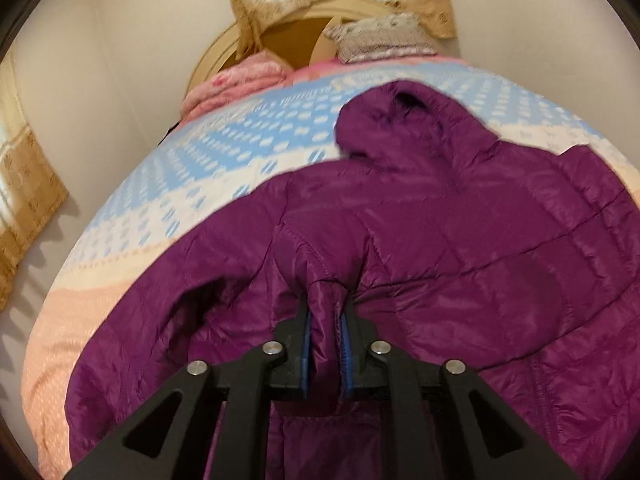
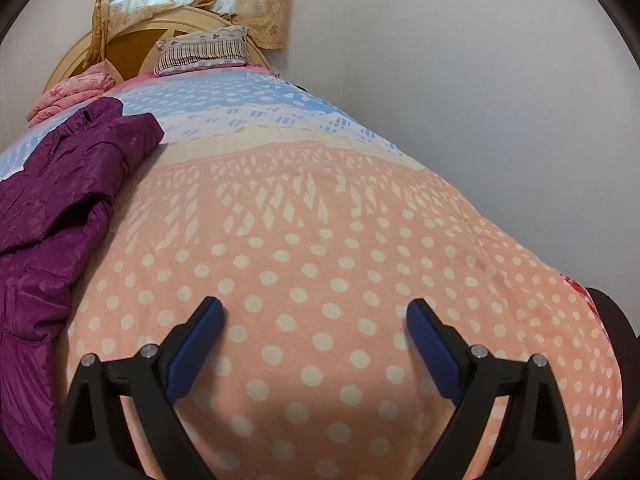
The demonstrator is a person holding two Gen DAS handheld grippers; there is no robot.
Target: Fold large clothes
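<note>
Purple puffer jacket (image 1: 460, 240) spread on the bed (image 1: 168, 208), one sleeve pinched and lifted.

The hooded jacket lies lengthwise along the bedspread, hood toward the headboard (image 2: 132, 36) and pillow (image 2: 200, 54). The left tool (image 1: 326, 344) is clamped on a fold of its sleeve cuff, right over the jacket's body. The right tool (image 2: 316, 340) hovers with jaws wide apart and empty above bare polka-dot bedspread; the jacket lies off to its left, so the left hand is nearer.
</note>
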